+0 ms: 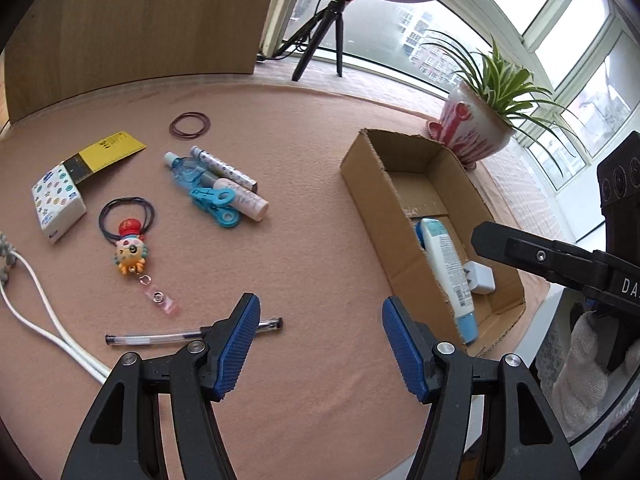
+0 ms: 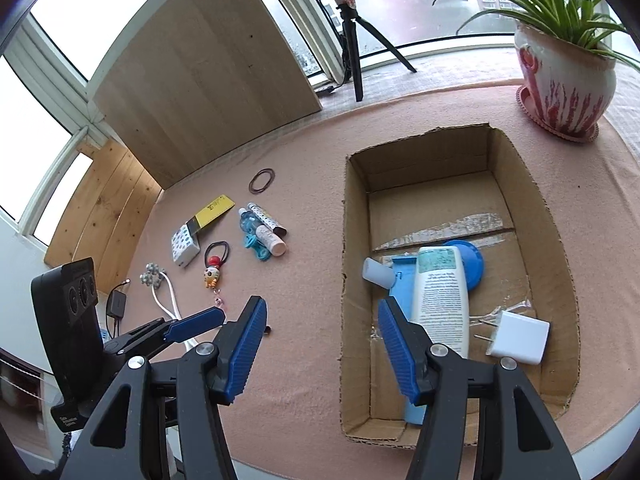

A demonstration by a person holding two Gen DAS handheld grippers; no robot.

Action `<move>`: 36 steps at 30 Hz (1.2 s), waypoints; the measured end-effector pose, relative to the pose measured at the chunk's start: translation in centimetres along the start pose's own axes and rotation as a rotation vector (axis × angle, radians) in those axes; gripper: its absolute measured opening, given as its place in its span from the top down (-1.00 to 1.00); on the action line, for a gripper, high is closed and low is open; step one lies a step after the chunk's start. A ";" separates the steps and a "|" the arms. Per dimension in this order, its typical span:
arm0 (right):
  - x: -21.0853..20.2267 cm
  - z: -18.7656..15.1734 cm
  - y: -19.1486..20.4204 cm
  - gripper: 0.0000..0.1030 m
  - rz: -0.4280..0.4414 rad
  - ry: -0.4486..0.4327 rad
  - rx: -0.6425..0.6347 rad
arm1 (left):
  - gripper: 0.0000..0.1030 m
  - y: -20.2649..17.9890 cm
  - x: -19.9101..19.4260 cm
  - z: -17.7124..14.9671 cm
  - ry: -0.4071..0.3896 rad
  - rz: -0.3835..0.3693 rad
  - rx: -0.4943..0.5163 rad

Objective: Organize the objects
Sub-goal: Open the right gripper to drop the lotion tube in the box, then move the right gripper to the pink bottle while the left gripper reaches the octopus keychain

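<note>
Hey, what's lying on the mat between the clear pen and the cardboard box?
Nothing: in the left wrist view the pink mat is bare between the clear pen and the cardboard box. Only the open left gripper hangs over that stretch.

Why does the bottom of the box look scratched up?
Inside the cardboard box, a pale strip crosses the floor where the top paper layer looks torn away, probably from old tape. The box's cut edges look ragged too. Nothing looks spilled.
</note>
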State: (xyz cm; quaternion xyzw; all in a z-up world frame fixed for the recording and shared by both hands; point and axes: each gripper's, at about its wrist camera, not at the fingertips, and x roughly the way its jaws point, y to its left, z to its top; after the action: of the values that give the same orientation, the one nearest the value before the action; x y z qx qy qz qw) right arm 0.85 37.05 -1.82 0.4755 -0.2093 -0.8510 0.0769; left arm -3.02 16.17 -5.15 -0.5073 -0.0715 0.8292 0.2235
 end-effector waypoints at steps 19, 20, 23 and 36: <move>11.8 5.1 6.6 0.41 0.074 0.155 -0.055 | -0.07 12.9 1.1 2.2 0.018 0.132 -0.157; 12.5 5.4 6.6 0.43 0.073 0.166 -0.049 | -0.07 13.1 1.3 2.3 0.021 0.134 -0.158; 14.4 6.0 6.5 0.46 0.060 0.193 -0.042 | -0.07 13.3 2.0 2.8 0.030 0.137 -0.152; 19.1 7.1 6.3 0.52 0.013 0.273 -0.042 | -0.07 14.0 3.9 3.1 0.068 0.148 -0.144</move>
State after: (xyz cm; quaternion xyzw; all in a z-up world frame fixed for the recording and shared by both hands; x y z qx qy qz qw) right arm -15.82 27.09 -10.66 0.5840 -0.1821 -0.7819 0.1200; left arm -11.38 5.80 -11.67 -0.5538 -0.0858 0.8184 0.1268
